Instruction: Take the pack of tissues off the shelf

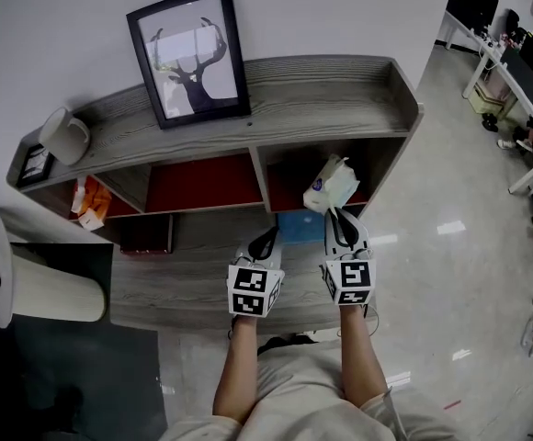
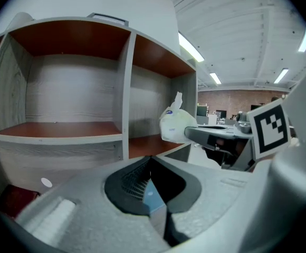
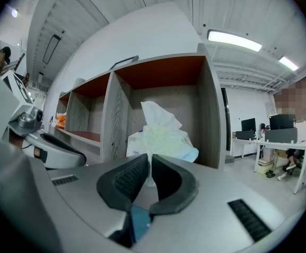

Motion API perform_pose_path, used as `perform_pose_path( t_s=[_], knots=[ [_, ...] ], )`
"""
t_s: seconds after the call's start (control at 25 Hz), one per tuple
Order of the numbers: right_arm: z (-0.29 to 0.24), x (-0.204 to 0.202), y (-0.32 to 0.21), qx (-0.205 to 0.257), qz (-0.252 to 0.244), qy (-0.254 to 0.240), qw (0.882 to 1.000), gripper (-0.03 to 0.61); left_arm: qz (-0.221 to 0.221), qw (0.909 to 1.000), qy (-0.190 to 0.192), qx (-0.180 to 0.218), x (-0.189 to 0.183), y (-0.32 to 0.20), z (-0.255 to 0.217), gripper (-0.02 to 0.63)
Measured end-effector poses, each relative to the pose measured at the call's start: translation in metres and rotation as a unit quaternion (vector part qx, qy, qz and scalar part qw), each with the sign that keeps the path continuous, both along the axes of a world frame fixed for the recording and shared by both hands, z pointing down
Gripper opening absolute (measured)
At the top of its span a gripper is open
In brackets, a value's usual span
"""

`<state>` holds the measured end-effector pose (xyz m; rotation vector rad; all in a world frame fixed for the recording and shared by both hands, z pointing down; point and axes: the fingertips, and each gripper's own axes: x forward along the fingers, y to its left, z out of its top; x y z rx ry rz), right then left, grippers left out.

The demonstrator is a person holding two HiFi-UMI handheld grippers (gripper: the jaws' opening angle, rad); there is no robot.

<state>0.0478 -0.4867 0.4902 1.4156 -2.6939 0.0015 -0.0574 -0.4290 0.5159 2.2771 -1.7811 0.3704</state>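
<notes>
Holding: the right gripper (image 1: 341, 215) has its jaws closed on the near edge of the pack of tissues (image 1: 331, 184), with a thin fold of wrapper pinched between the pads.
Pack's place: at 12 o'clock from the right gripper and touching its tips, at the mouth of the right compartment of the shelf (image 1: 294, 99). Whether it rests on the compartment's board cannot be told.
Left gripper: the left gripper (image 1: 268, 237) is at 9 o'clock of the right one, jaws closed together with nothing in them. The pack is at its 1 o'clock, apart from it.
Pack's look: a soft, pale wrapper with a small blue mark and one white tissue (image 3: 158, 115) standing up from the top.
Right gripper view: only here does the pinched wrapper show. An orange thing (image 3: 61, 121) sits at 9 o'clock in the far compartment.
Left gripper view: the pack (image 2: 175, 126) is seen from the side at 2 o'clock.
Head view: this alone shows the shelf top, with a framed deer picture (image 1: 189, 55) at 11 o'clock and a white mug (image 1: 64, 136) at 9 o'clock.
</notes>
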Motion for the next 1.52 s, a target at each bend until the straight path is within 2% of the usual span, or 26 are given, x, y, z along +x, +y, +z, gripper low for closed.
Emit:
perform_pose_path(
  t_s=[0.44, 0.72, 1.12, 1.28, 1.52],
  knots=[
    [-0.007, -0.008, 0.039, -0.005, -0.017, -0.002, 1.000, 0.038, -0.006, 0.9999, 0.002, 0.008, -0.008, 0.031, -0.016, 0.009],
    [-0.010, 0.015, 0.068, -0.002, -0.001, -0.006, 1.000, 0.038, 0.008, 0.9997, 0.013, 0.020, 0.012, 0.057, -0.021, 0.009],
    [0.023, 0.046, 0.124, -0.044, 0.019, -0.002, 0.999, 0.038, 0.004, 0.9992, 0.031, 0.024, 0.031, 0.103, -0.017, 0.009],
    [0.046, 0.044, 0.148, -0.065, 0.000, 0.015, 0.998, 0.038, -0.004, 0.9991, 0.036, 0.020, 0.032, 0.121, -0.003, 0.009],
    [0.072, 0.036, 0.167, -0.087, -0.014, 0.030, 0.996, 0.038, -0.013, 0.9996, 0.024, 0.004, 0.029, 0.140, 0.023, 0.009]
  ],
)
